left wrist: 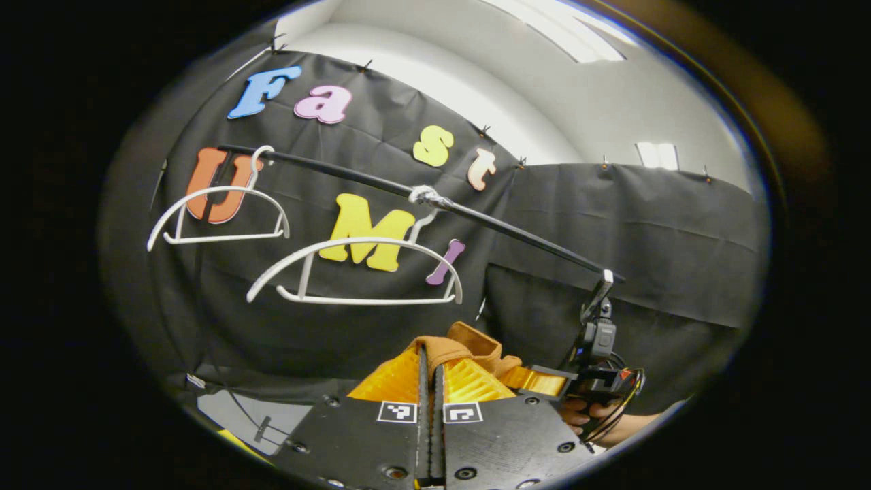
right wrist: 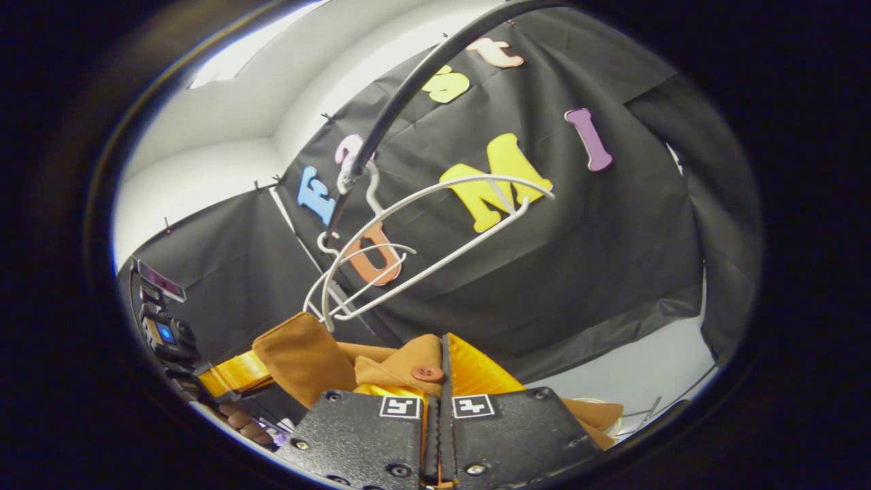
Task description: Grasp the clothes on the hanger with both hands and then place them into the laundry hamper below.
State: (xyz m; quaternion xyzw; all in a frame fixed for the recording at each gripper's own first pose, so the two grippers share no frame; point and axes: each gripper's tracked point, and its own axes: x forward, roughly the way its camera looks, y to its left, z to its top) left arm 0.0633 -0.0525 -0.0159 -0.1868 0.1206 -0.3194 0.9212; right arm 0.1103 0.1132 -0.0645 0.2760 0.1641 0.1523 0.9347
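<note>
While both grippers, left and right, pinch the brown garment off the bare hanger, a fold could slip before the unseen hamper.

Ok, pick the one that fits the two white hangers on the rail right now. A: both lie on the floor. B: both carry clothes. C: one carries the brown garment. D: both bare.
D: both white hangers hang bare from the black rail, while the brown garment sits low between the closed fingers.
</note>
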